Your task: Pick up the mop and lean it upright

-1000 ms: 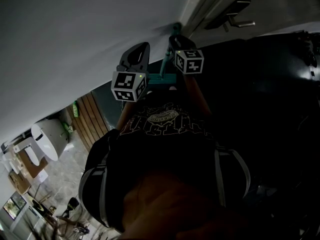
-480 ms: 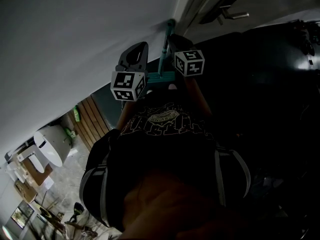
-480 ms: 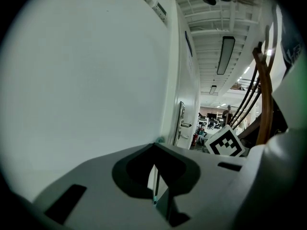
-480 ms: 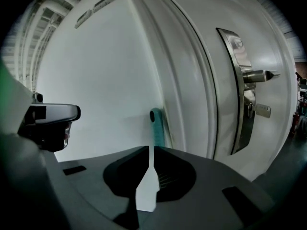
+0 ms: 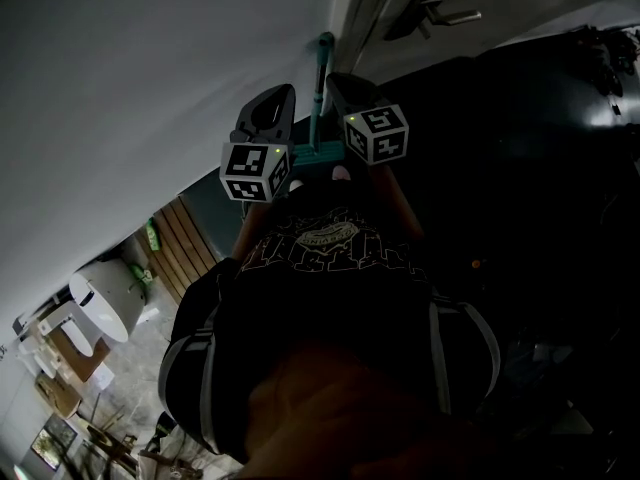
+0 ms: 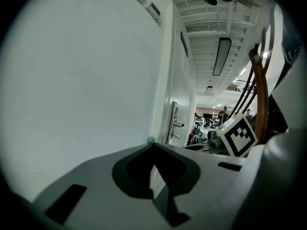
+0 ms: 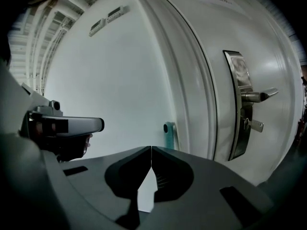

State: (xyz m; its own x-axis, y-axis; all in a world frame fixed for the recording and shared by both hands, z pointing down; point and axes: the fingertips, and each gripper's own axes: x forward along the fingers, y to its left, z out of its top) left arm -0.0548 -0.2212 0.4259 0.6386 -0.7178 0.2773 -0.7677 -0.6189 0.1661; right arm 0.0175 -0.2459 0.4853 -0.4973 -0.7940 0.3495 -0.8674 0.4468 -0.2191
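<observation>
Right claw has just been closing, shut on nothing now; the mop looks straighter than a second ago. Left claw is closed and empty too. It stands at their twelve o'clock, against the wall by the door. Basically done, I'd say.

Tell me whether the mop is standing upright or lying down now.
Upright. The mop's teal handle stands vertical beside the door frame; whether it touches the wall cannot be told.
</observation>
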